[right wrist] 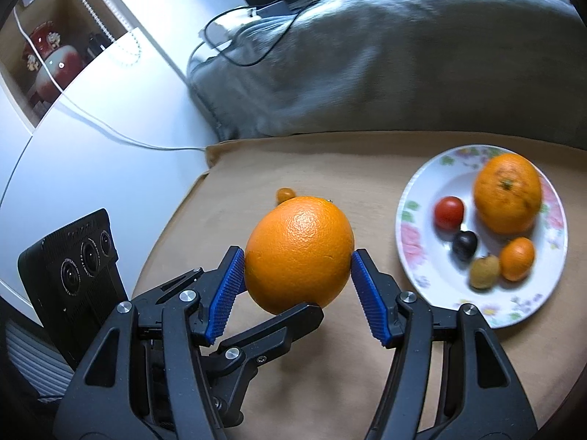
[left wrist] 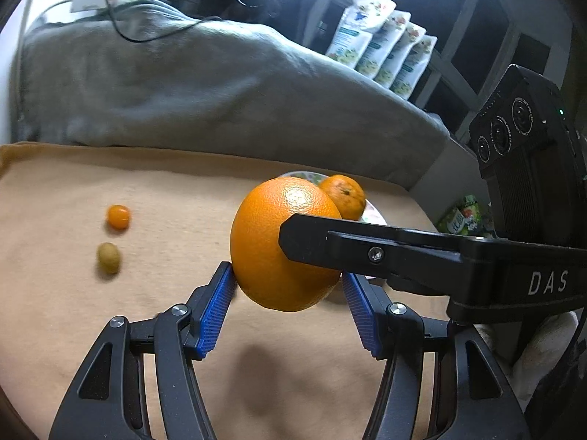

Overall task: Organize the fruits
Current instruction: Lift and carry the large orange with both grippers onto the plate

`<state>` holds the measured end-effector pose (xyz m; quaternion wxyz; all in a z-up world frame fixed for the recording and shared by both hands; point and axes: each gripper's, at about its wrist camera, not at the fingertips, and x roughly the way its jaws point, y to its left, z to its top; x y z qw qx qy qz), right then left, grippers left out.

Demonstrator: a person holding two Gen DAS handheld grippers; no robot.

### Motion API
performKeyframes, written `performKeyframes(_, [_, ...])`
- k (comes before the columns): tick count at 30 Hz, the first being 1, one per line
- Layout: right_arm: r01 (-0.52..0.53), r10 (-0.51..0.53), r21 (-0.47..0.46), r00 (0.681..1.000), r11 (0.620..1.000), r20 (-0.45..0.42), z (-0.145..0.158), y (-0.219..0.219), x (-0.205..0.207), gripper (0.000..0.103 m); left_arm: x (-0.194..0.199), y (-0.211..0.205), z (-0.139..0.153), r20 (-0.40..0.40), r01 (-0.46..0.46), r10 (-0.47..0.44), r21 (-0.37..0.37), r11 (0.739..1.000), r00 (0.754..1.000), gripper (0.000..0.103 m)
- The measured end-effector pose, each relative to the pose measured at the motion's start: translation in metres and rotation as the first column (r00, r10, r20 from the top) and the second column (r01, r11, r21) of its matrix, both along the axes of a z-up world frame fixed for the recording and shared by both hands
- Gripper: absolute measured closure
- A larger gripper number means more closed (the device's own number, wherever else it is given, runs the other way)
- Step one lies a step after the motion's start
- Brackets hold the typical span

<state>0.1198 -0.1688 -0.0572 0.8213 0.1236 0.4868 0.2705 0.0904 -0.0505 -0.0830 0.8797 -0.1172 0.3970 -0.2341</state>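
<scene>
A large orange (left wrist: 282, 242) hangs above the tan cloth, held between both grippers at once. My left gripper (left wrist: 288, 275) has its blue pads against the orange's sides. My right gripper (right wrist: 298, 256) also presses its blue pads on the same orange (right wrist: 299, 253). The right gripper's black finger (left wrist: 367, 249) crosses the orange in the left wrist view. A flowered white plate (right wrist: 411, 242) at the right holds a big orange (right wrist: 508, 192), a red tomato (right wrist: 448, 212), a dark plum (right wrist: 464, 244), a small orange fruit (right wrist: 517, 258) and a brownish fruit (right wrist: 484, 271).
A small orange fruit (left wrist: 118, 216) and a greenish-brown fruit (left wrist: 108, 257) lie on the cloth (left wrist: 146, 311) to the left. A grey blanket (left wrist: 183, 84) with a black cable lies behind. Pouches (left wrist: 381, 44) stand on shelves at the back right.
</scene>
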Motion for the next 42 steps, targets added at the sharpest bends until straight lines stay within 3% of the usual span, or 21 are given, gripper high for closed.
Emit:
performKeyframes(18, [0.091, -0.090, 0.015, 0.995, 0.996, -0.032, -0.015, -0.064, 0.009, 0.039, 0.026, -0.063, -0.012, -0.028, 0.105, -0.104, 0.039, 0.994, 0.994, 0.043])
performKeyframes(42, [0.119, -0.117, 0.033, 0.991, 0.992, -0.059, -0.023, -0.084, 0.017, 0.040, 0.034, -0.082, -0.019, -0.037, 0.126, -0.124, 0.073, 0.989, 0.992, 0.043])
